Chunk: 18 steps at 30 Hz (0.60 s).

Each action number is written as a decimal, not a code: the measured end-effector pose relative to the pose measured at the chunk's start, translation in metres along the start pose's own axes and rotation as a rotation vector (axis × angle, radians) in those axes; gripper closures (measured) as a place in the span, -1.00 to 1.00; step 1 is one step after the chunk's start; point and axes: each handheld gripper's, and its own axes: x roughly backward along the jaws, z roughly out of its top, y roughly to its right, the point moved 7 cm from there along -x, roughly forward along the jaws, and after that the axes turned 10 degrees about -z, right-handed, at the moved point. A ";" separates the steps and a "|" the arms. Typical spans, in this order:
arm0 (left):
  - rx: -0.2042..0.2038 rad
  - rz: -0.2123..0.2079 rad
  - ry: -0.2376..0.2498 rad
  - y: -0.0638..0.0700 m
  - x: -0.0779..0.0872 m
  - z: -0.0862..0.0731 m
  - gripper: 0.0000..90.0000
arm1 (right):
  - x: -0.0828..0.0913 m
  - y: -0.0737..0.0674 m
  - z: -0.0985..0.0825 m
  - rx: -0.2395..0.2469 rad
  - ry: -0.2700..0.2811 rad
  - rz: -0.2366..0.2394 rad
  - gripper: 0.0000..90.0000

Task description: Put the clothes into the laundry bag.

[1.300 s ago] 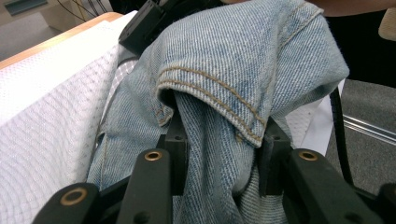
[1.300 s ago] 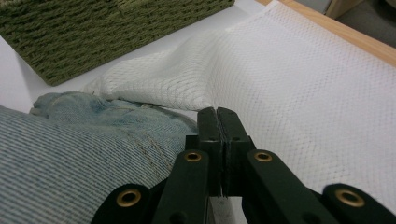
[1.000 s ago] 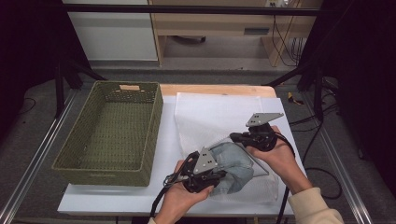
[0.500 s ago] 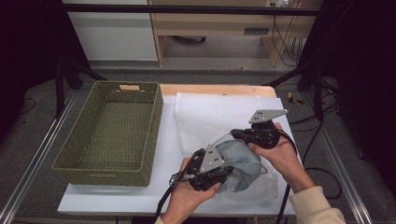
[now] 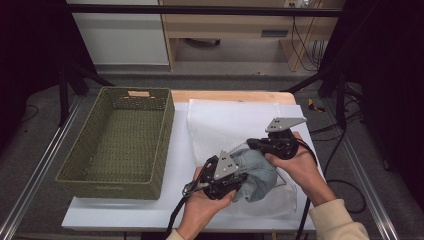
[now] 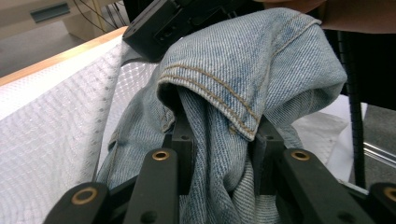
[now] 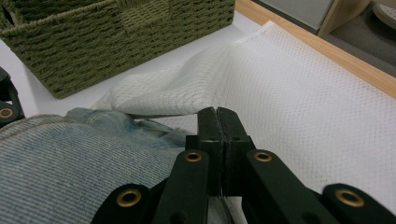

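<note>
High view: white surface (image 5: 125,210), green wicker basket (image 5: 117,140) at left, white mesh bag (image 5: 225,120) flat beside it. Denim garment (image 5: 257,172) bunched at the bag's near end, probably being fed into it. Left gripper (image 5: 235,181): jaws pinching a denim fold. Right gripper (image 5: 252,145): jaws pressed together, possibly nipping mesh to hold the bag; cannot tell

This looks like a lab recording station: a white table (image 5: 125,215) framed by metal rails (image 5: 30,185), black curtains (image 5: 30,50) on both sides, cables (image 5: 305,40) trailing over a grey floor (image 5: 225,82), and a plain wooden bench (image 5: 235,30) behind.
</note>
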 end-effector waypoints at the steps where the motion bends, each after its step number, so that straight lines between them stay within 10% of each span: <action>1: -0.002 0.003 -0.003 0.000 -0.001 0.000 0.53 | 0.000 0.000 0.000 0.001 0.000 -0.001 0.99; 18: 0.010 0.087 -0.031 -0.011 -0.013 -0.010 0.53 | 0.016 -0.002 0.006 0.016 0.002 -0.003 0.99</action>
